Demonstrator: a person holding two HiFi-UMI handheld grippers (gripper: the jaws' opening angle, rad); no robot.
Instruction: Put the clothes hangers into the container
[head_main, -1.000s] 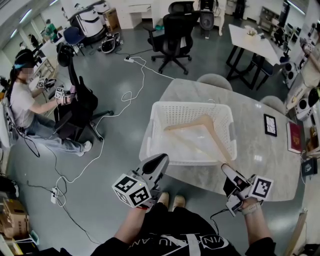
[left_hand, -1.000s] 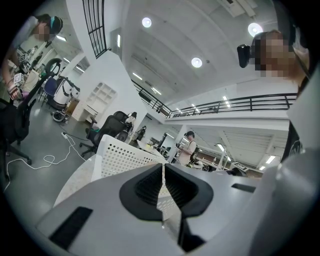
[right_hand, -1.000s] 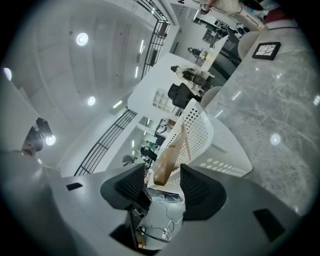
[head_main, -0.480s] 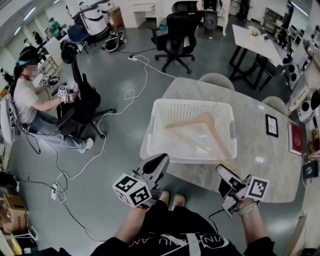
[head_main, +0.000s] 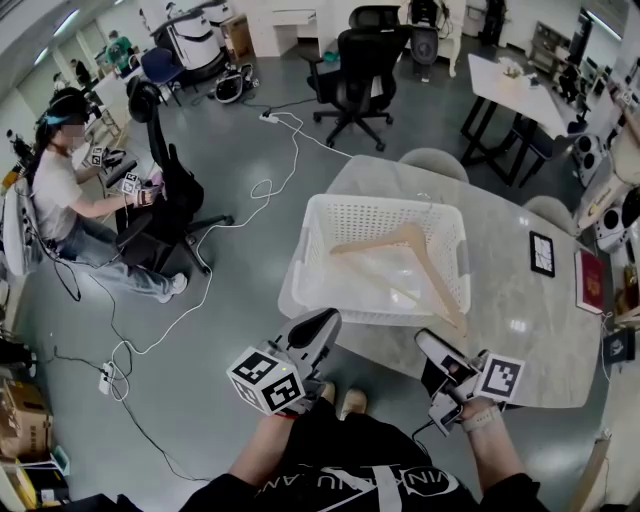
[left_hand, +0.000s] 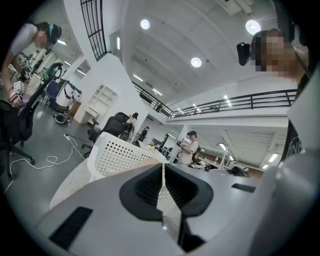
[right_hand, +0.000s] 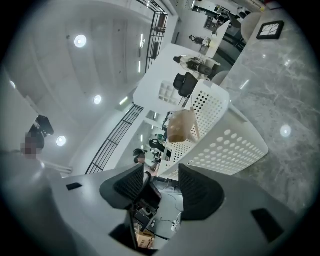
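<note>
A white perforated basket (head_main: 385, 208) stands on the marble table (head_main: 520, 340). A wooden clothes hanger (head_main: 425, 265) lies in it, one arm resting over the near right rim. My right gripper (head_main: 425, 342) hovers at the table's near edge, just short of that arm, open and empty. In the right gripper view the jaws of the right gripper (right_hand: 162, 172) stand apart, with the basket (right_hand: 225, 145) and the hanger's end (right_hand: 181, 125) ahead. My left gripper (head_main: 325, 318) is off the table's near left corner. Seen in its own view, the left gripper (left_hand: 162, 167) is shut and empty, beside the basket (left_hand: 117, 155).
A black framed square (head_main: 541, 252) and a red book (head_main: 588, 275) lie at the table's right. Two grey chairs (head_main: 432, 160) stand behind it. A seated person (head_main: 60, 200) works at the far left; cables (head_main: 265, 190) trail over the floor. A black office chair (head_main: 355, 70) stands farther back.
My right gripper has drawn back and leftward from the hanger's protruding end. The hanger stays in the basket. The left gripper has hardly moved.
</note>
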